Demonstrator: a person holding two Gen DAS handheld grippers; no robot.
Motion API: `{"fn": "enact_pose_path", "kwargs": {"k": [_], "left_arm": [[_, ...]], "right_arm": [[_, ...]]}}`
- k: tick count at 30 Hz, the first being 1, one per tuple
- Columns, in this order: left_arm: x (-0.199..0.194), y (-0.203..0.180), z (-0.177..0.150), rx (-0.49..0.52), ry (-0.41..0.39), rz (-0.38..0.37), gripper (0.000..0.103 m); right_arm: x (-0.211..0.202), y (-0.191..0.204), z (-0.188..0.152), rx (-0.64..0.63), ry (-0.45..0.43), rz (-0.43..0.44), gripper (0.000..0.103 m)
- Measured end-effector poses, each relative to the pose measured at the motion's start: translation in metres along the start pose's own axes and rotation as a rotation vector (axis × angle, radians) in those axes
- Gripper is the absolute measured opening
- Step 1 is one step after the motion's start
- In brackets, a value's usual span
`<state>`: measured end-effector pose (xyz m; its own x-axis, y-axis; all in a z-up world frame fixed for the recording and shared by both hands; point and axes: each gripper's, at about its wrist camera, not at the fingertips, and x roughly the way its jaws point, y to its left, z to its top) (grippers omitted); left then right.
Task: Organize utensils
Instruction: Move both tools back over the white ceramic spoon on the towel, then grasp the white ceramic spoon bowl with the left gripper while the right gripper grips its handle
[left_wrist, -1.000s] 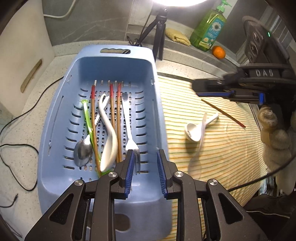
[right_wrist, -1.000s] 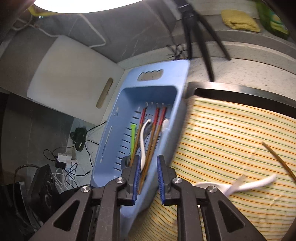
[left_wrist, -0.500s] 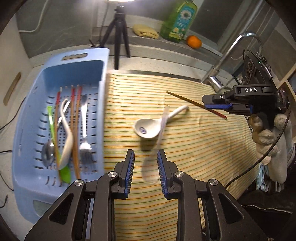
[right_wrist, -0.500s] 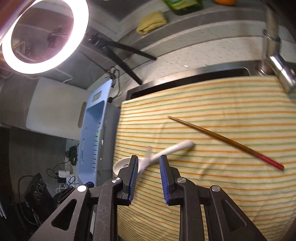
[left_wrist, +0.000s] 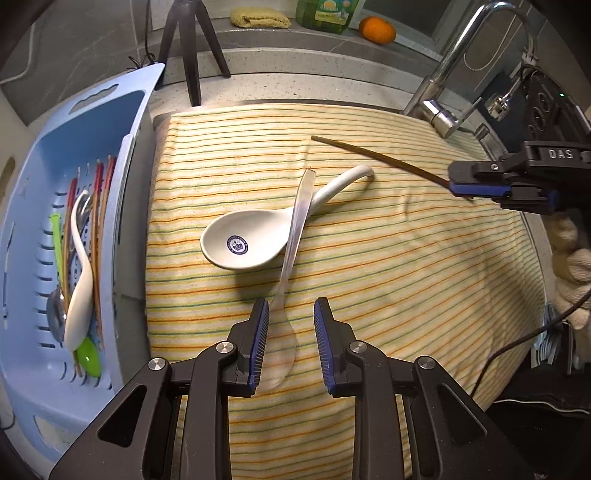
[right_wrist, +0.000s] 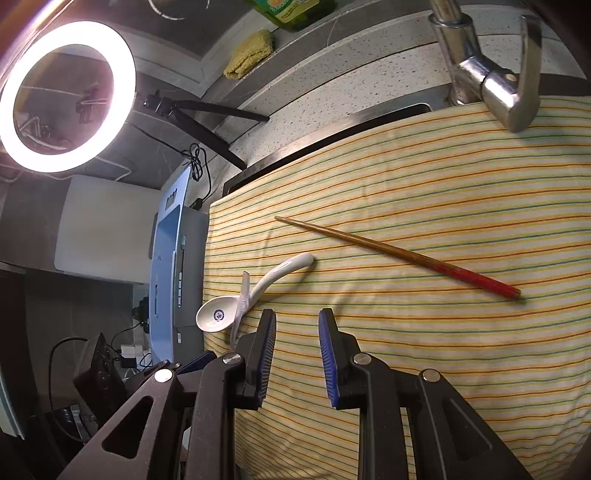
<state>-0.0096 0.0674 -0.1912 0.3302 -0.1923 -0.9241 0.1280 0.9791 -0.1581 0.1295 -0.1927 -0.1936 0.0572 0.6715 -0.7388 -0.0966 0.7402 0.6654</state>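
Left hand-held gripper (left_wrist: 290, 341), jaws apart, is swinging off the blue basket (left_wrist: 33, 398) onto the clear spoon (left_wrist: 286, 306) beside it, starting next pickup; right hand-held gripper (right_wrist: 297, 356) is hovering apart too.

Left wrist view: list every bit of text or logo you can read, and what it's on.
"DAS": raised letters on the black body of the right gripper.
Round blue emblem in the bowl of the white ceramic spoon: too small to read.
Label on the green dish soap bottle: sunflower picture visible, lettering too blurred to read.
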Motion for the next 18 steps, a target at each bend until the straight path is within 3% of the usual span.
{"fn": "enact_pose_path", "kwargs": {"k": [7,18], "left_arm": [[0.016,-0.005,0.005,0.017,0.034,0.005,0.024],[0.026,-0.039,0.009,0.082,0.019,-0.083,0.024]], "right_arm": [[-0.006,-0.011,-0.004,0.012,0.006,0.005,0.022],[-0.017,-0.019,-0.003,0.036,-0.008,0.012,0.022]]}}
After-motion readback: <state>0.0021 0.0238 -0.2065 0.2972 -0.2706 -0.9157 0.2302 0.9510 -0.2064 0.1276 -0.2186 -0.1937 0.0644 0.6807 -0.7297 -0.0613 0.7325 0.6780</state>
